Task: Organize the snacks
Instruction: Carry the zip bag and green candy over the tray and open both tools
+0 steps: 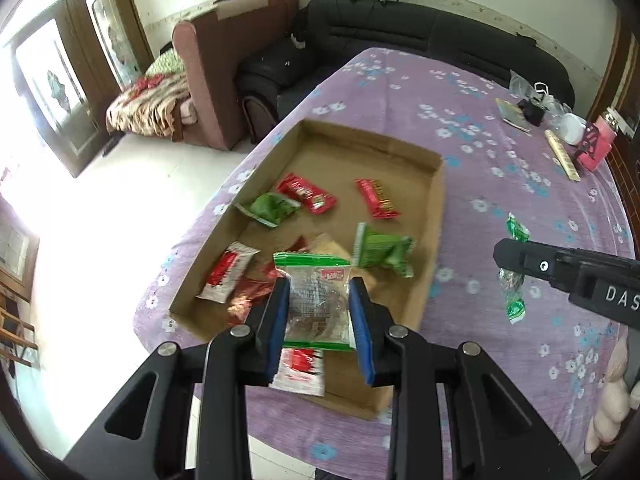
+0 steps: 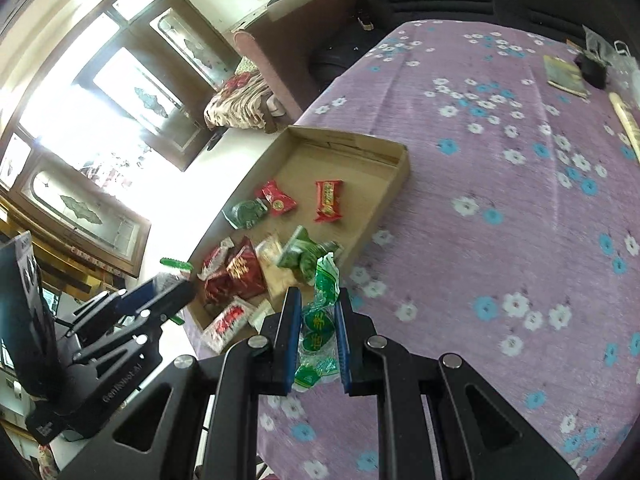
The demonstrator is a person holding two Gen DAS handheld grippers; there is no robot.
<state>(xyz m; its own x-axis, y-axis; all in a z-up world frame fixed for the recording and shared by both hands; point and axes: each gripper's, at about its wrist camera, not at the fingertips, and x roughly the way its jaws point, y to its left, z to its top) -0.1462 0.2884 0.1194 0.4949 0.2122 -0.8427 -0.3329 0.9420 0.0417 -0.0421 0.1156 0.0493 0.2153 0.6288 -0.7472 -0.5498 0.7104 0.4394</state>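
You're holding light, crinkly, slippery packets mid-body over the purple floral tabletop [image 2: 500, 240]: left tool [image 1: 319, 305] pinching a clear green-edged snack packet [image 1: 316, 300] above the shallow cardboard tray [image 1: 436, 200], right tool [image 2: 318, 340] clamping a green-printed clear packet [image 2: 318, 332] beside it.

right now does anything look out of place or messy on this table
Nothing spilled or damaged. The shallow cardboard tray hangs slightly past the purple floral tablecloth's edge, and its snack packets lie jumbled. Each tool grips a clear green-edged packet: left, right.
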